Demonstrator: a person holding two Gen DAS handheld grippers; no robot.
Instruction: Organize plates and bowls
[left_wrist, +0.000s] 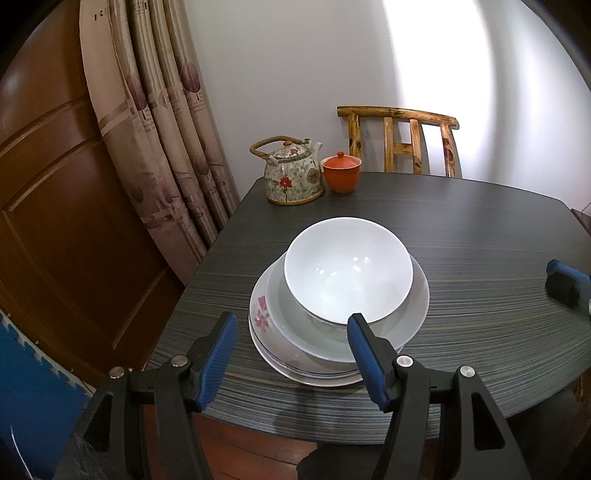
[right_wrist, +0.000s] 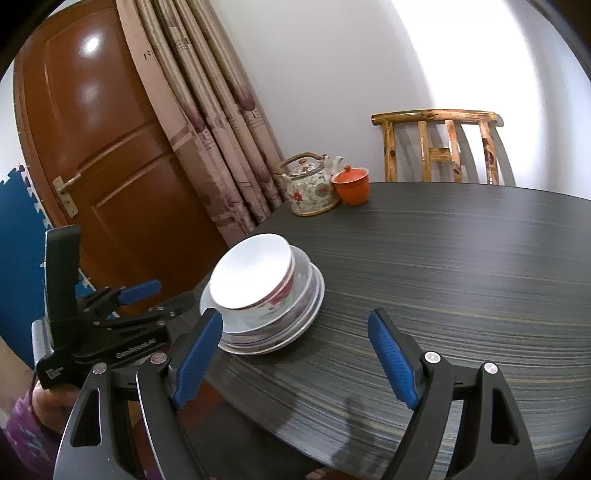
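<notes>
The dark striped wooden bench (left_wrist: 461, 236) carried a stack of white ceramic plates (left_wrist: 306, 354) near its left edge, a white ceramic bowl (left_wrist: 347, 269) on top. Left gripper (left_wrist: 291, 328) and right gripper (right_wrist: 295, 325) hovered with fingers spread, holding nothing.

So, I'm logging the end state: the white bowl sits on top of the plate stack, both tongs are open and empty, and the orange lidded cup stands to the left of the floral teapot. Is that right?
One detail is wrong. The orange lidded cup stands to the right of the floral teapot, not the left, as both wrist views show. The rest holds: the white bowl sits atop the plate stack, and the left tongs and right tongs are open and empty.
</notes>
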